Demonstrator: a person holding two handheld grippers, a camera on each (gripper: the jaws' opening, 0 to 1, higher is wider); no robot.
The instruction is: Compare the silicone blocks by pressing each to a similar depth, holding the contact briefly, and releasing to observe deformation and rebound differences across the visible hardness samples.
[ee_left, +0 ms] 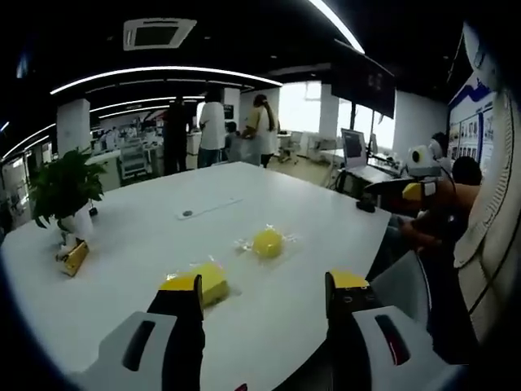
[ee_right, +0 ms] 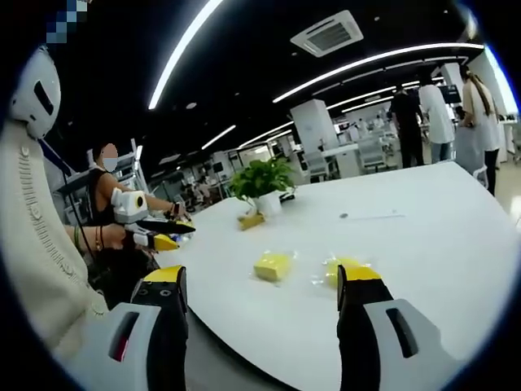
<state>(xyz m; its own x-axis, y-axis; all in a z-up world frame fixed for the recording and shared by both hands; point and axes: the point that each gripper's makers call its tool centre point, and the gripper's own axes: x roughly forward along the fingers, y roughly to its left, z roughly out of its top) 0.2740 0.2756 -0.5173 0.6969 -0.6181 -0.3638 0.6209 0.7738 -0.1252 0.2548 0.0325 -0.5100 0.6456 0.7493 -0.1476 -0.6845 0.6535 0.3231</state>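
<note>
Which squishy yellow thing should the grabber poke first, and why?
Probably bring the left gripper forward and down toward the square yellow block, since it lies nearest, just past that gripper's open jaws. Nothing is pressed yet: both grippers hang above the white table, and the round yellow block sits farther off.

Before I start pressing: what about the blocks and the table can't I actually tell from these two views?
- Square yellow block: in the left gripper view, the left hand-held gripper covers its near corner.
- Round yellow block: in the right gripper view, the right hand-held gripper hides part of it.
- Hardness markings: too small and blurred under the glossy wrap.
- Flat item on the white table: too small to identify.
</note>
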